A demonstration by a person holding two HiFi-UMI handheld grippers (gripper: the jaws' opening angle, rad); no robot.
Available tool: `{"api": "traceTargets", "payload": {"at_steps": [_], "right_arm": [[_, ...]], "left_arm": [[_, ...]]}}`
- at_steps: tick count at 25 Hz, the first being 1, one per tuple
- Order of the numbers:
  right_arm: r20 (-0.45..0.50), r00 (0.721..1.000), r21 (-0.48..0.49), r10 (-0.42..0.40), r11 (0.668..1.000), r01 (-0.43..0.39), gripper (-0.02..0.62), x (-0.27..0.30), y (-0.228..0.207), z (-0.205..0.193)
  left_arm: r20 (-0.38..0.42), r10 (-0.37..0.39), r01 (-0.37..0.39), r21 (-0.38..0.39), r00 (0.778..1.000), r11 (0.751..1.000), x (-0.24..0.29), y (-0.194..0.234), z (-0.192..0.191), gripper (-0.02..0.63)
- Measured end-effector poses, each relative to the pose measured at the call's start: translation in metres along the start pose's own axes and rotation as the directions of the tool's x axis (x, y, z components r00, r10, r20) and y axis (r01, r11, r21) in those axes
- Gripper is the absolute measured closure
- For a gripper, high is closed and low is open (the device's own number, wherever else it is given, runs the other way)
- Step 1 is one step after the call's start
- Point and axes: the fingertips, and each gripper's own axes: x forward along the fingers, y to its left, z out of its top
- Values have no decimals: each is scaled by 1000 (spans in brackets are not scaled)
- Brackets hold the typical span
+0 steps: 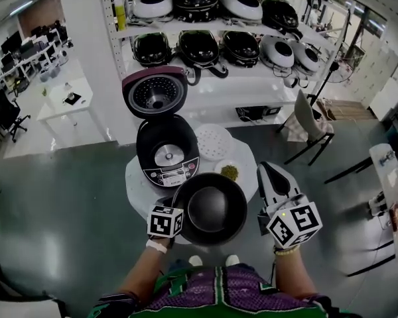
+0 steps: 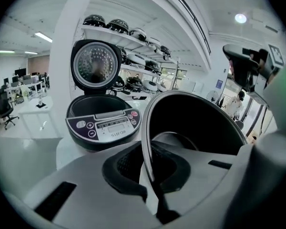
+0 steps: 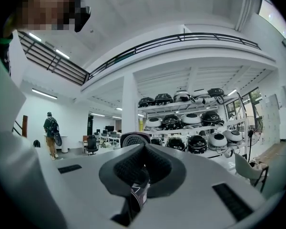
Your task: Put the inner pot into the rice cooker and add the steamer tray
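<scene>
Right now the black inner pot [image 1: 209,209] hangs low centre over the round white table's [image 1: 138,185] near edge, its rim pinched by the left gripper [image 2: 151,171]. At lower right, the right gripper [image 3: 142,170] points level, jaws pressed together. Behind the pot, the open rice cooker [image 1: 167,152] and the steamer tray [image 1: 214,142] sit on the table, with shelves [image 1: 205,28] of cookers up top.

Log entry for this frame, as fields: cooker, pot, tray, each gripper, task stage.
cooker: rice cooker, lid up, cavity empty, on round white table
pot: inner pot, held by its rim in front of the cooker
tray: steamer tray, lying on the table right of the cooker
left gripper: shut on the pot's rim
right gripper: shut, holding nothing, right of the pot
stage: pot not yet inside
</scene>
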Motion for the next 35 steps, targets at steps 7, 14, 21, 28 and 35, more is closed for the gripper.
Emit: {"api": "traceTargets", "payload": {"at_steps": [7, 14, 21, 28, 35], "right_arm": [[10, 1000, -9, -17, 1000, 17, 589, 4, 11, 12], [19, 1000, -19, -12, 1000, 12, 589, 6, 18, 19], [24, 999, 18, 41, 999, -42, 589, 23, 19, 22], [51, 991, 28, 120, 992, -122, 589, 64, 12, 32], [57, 980, 33, 191, 981, -193, 589, 104, 3, 39]], "left_arm": [[115, -38, 39, -7, 993, 999, -38, 2, 50, 580], [194, -38, 41, -11, 980, 999, -64, 13, 84, 580], [257, 13, 4, -68, 966, 998, -83, 40, 115, 580], [303, 123, -93, -113, 945, 989, -94, 77, 144, 580], [322, 245, -203, -160, 914, 966, -91, 120, 178, 580]]}}
